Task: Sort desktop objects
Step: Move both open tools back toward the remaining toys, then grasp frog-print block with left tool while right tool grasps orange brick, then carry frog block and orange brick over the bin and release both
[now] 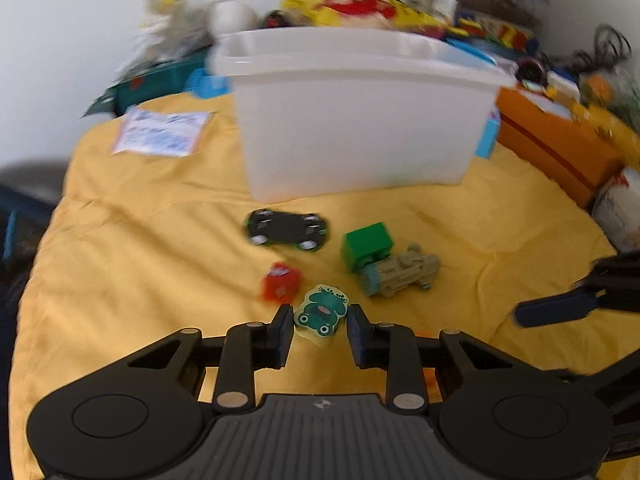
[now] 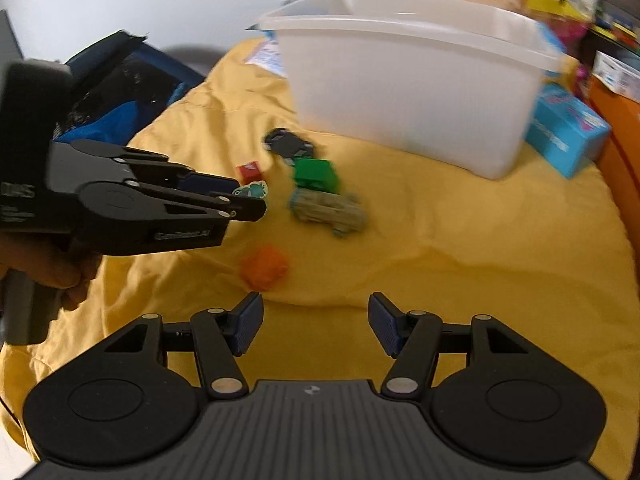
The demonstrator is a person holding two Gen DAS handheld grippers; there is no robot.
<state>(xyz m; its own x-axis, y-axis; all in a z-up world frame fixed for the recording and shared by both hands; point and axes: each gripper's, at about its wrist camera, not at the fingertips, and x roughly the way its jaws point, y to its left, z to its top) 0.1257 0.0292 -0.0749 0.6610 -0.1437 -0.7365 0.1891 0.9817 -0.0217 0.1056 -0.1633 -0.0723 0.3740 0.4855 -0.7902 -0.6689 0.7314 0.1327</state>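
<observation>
On the yellow cloth [image 1: 140, 240] lie a green frog eraser [image 1: 321, 309], a red block [image 1: 280, 282], a black toy car [image 1: 286, 229] upside down, a green block [image 1: 367, 242] and a tan toy vehicle [image 1: 400, 274]. My left gripper [image 1: 319, 318] is open, its fingers on either side of the frog eraser, not closed on it. In the right wrist view the left gripper [image 2: 250, 200] reaches the frog eraser [image 2: 251, 191]. My right gripper [image 2: 316, 320] is open and empty, just behind an orange block [image 2: 264, 266]. A white plastic bin [image 1: 360, 120] stands behind the toys.
Clutter lines the back: a yellow bag [image 1: 360, 4], an orange box [image 1: 560, 140], a light blue box [image 2: 568, 132], a printed packet [image 1: 160, 132]. A dark blue bag [image 2: 120, 88] sits off the cloth's left edge.
</observation>
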